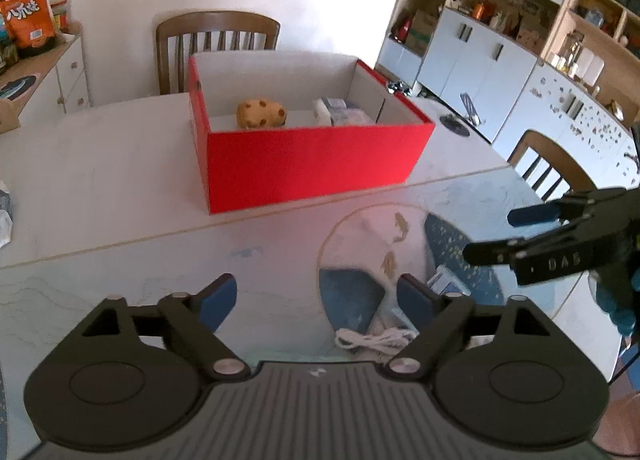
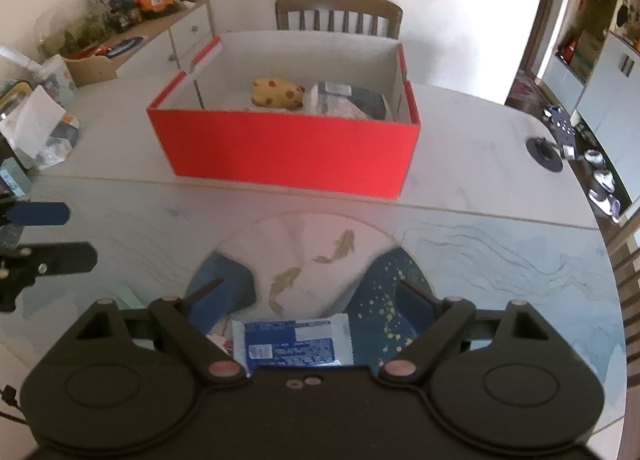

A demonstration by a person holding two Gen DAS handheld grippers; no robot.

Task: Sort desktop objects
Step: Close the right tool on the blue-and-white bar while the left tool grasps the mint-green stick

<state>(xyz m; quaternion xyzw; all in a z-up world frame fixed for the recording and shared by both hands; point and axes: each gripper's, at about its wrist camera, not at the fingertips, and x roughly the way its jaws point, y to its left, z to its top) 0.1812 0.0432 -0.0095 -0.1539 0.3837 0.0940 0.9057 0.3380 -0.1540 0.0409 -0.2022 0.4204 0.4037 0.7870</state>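
A red box (image 1: 312, 158) (image 2: 288, 152) stands on the table, holding a spotted yellow plush (image 1: 261, 113) (image 2: 276, 93) and wrapped packets (image 1: 340, 112) (image 2: 348, 102). My left gripper (image 1: 316, 298) is open above the desk mat, nothing between its blue pads. A coiled white cable (image 1: 374, 340) lies on the mat just inside its right finger. My right gripper (image 2: 308, 296) is open too. A blue and white packet (image 2: 292, 344) lies on the mat between its fingers, close to the palm, pads apart from it. The right gripper (image 1: 504, 234) also shows at the left wrist view's right edge.
A wooden chair (image 1: 218, 44) stands behind the box, a second chair (image 1: 550, 168) at the right. A black round disc (image 2: 545, 154) sits on the table's right side. Papers and bags (image 2: 40, 132) crowd the left. A sideboard (image 2: 152, 32) carries snack bags.
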